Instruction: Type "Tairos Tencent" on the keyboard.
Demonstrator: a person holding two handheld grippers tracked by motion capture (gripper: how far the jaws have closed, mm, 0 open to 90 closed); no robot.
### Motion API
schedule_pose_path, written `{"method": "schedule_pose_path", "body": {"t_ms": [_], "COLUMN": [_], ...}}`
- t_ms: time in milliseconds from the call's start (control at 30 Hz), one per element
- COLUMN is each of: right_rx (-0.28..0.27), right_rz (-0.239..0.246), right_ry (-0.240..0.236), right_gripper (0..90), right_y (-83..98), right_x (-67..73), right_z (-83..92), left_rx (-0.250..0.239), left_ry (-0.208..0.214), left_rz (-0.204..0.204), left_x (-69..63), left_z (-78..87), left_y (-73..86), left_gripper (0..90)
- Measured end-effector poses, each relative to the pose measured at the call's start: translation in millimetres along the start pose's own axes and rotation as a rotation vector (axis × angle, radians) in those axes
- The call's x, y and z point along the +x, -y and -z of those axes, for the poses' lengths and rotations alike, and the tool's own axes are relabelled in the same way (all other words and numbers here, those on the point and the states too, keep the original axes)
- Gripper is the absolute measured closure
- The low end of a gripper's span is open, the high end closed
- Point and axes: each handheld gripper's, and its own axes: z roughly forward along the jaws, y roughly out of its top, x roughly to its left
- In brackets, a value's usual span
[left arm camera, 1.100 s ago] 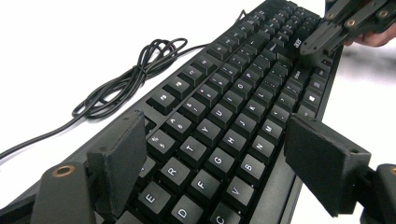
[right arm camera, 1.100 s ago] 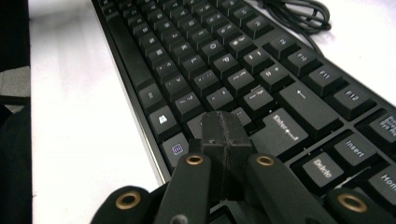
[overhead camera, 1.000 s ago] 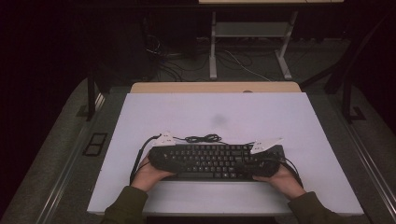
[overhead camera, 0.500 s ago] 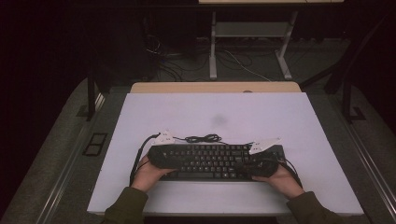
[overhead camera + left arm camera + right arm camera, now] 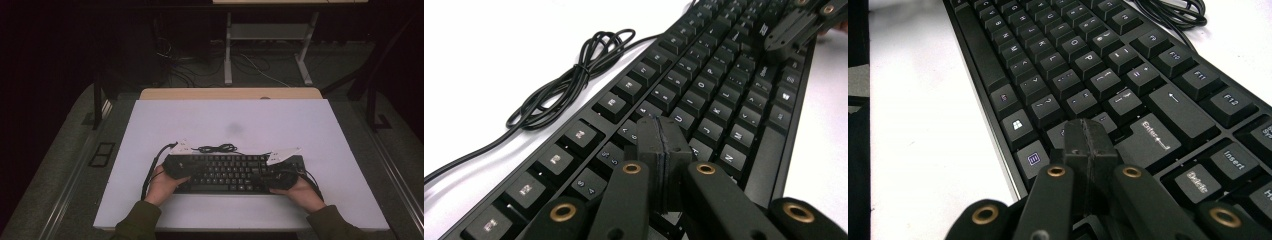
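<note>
I see open desk [image 5: 280, 117] far of the keyboard [image 5: 235, 172] and along both sides. The bundled cable [image 5: 216, 148] lies just beyond its far edge, blocking my path there.

The room around the white table [image 5: 320, 130] is very dark. Up close, the keyboard [image 5: 704, 85] looks sharp nearby and blurry far away.

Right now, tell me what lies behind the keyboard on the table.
Behind the keyboard, a bundled black cable lies on the white table, running to the keyboard's back edge. Where it plugs in is hidden.
</note>
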Motion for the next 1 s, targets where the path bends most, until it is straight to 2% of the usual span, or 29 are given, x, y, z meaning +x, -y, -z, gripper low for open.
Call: {"method": "schedule_pose_path", "body": {"t_ms": [267,500,767,1000], "right_rx": [0.001,0.001,0.003,0.007], "right_rz": [-0.001,-0.001,0.002,0.005], "right_ry": [0.000,0.000,0.001,0.004], "right_gripper": [89.2,89.2,89.2,89.2], "right_y": [0.0,-0.1,-0.4,-1.1], "right_x": [0.4,0.6,0.8,1.1], "right_z": [0.0,0.0,0.0,0.3], "left_rx": [0.044,0.020,-0.006,-0.014], "left_ry": [-0.027,-0.007,0.005,0.011], "left_rz": [-0.026,0.003,0.014,0.025], "left_x": [-2.5,-1.5,-1.7,-3.1], "left_z": [-6.4,-3.7,1.3,7.2], "left_y": [1.2,0.4,-0.2,2.4], "left_gripper": [88.9,88.9,88.4,75.4]}}
